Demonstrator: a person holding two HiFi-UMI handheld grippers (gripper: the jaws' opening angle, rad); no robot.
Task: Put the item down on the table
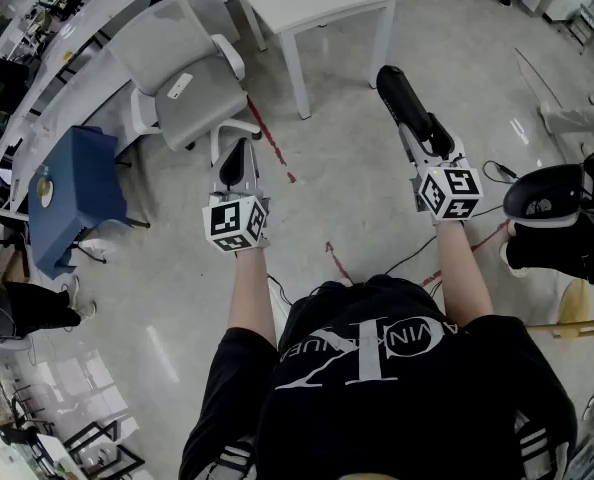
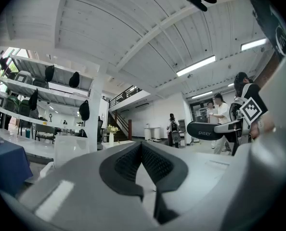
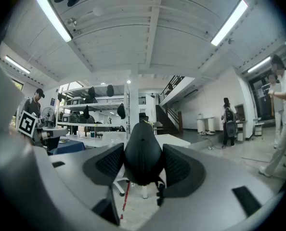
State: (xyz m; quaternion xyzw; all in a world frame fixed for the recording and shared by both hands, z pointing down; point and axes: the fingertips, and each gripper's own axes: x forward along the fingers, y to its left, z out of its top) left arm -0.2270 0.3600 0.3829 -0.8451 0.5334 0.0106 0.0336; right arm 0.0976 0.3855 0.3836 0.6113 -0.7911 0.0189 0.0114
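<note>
Between wide-spread pads of the right gripper [image 3: 143,163] sits the black item [image 1: 401,100], clamped at its near end. It looks light, stiff and smooth, so likely slippery. The left gripper [image 2: 142,146] is closed, empty.

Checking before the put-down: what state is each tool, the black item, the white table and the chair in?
black item: held level in the air, not on the table.
left tool: shut, empty.
right tool: shut on the black item.
white table: item not on it.
chair: unoccupied.

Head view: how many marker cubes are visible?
2: one cube left of centre at the person's left wrist, the other at the right wrist. None looks hidden.
</note>
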